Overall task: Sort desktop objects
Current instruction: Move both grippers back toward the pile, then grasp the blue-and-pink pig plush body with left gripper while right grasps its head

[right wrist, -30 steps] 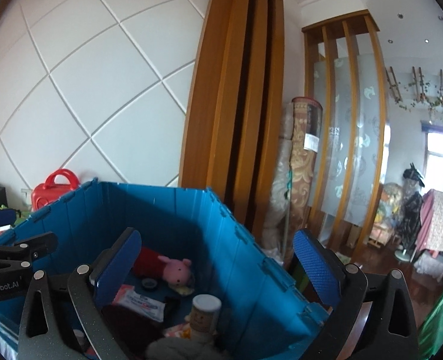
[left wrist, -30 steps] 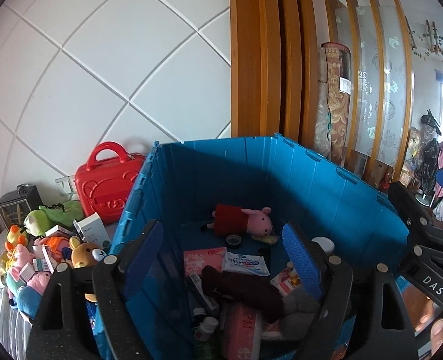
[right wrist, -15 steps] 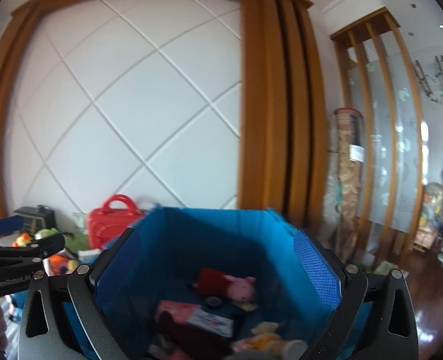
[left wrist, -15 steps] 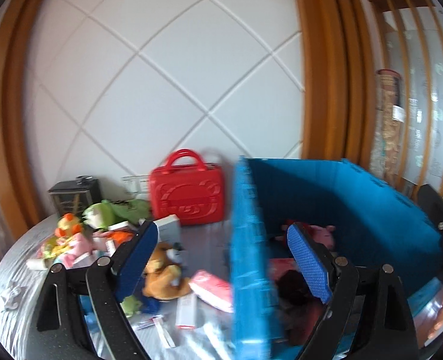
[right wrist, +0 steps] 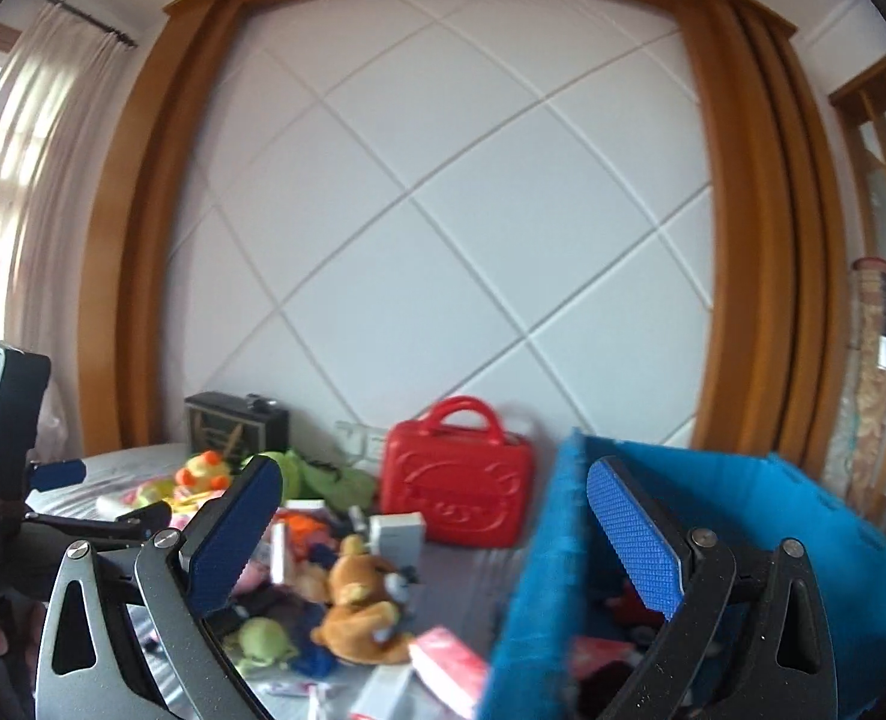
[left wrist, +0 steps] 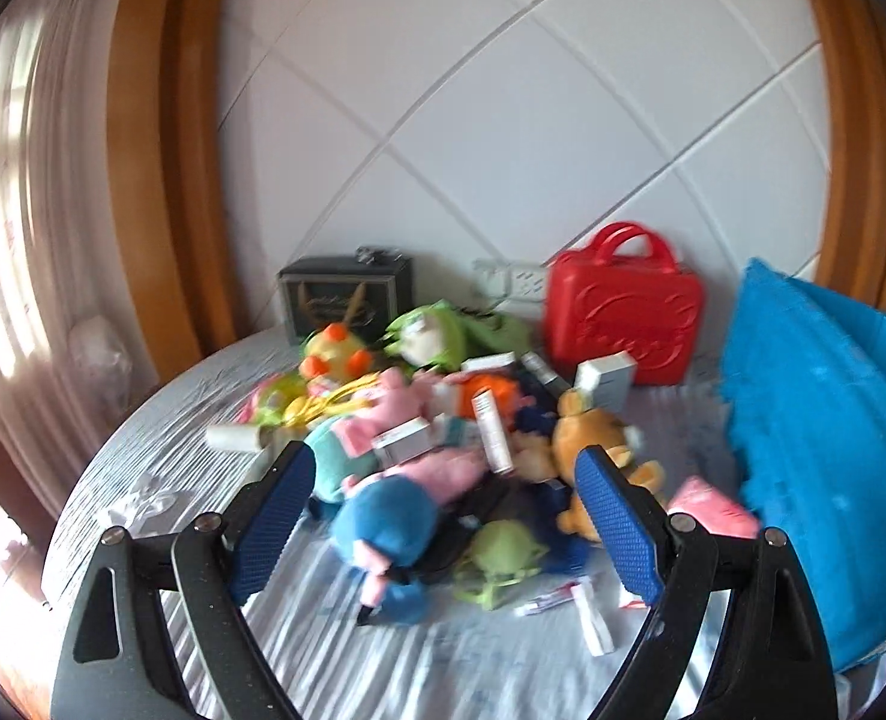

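Now the left gripper [left wrist: 443,531] hangs wide and empty over the blue plush [left wrist: 383,525], left of the blue bin [left wrist: 827,450]; soft, light, best pinched mid-body. Right gripper [right wrist: 437,531] gapes empty too.

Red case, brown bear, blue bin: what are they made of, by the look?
Red case: hard moulded plastic, probably; glossy, with an embossed face and a rigid handle. Brown bear: plush fabric, soft and matte, slumped on the table. Blue bin: looks like rigid plastic with ribbed walls; motion blur hides the finish.
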A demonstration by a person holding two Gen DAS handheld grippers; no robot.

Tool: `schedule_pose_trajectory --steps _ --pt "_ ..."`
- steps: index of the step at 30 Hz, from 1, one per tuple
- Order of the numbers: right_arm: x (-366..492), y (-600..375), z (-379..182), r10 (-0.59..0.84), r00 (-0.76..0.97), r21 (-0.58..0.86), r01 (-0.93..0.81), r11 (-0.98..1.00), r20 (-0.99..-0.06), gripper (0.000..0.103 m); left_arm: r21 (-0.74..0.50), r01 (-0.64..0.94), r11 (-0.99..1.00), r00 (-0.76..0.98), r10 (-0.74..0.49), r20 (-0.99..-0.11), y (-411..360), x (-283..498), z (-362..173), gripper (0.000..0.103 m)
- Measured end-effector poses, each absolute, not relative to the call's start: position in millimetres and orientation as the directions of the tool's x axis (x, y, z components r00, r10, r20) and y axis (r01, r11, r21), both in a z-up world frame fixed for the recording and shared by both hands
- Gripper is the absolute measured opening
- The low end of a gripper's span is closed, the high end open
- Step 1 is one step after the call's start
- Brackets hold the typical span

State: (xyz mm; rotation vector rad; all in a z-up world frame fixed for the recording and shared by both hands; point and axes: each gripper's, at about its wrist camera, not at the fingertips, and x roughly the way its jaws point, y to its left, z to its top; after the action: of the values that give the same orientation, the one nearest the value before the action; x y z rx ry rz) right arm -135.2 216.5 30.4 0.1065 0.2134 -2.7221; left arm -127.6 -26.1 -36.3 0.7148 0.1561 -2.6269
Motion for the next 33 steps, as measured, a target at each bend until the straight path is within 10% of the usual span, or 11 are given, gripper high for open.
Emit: schedule_pose_trajectory --steps 17,33 --pt "-257 62 -123 -0.402 -0.711 -0.124 0.562 -0.818 -0.577 0.103 -0.052 0.457 -0.888 -0.57 -0.248 -0.783 -123 -204 -194 0.089" --pt "-318 -3 -214 -0.509 -0.5 0.012 0.705 -0.709 -0.7 0.103 0.184 0.454 -0.872 -0.495 -0.418 -0.761 -178 -210 -259 0.098"
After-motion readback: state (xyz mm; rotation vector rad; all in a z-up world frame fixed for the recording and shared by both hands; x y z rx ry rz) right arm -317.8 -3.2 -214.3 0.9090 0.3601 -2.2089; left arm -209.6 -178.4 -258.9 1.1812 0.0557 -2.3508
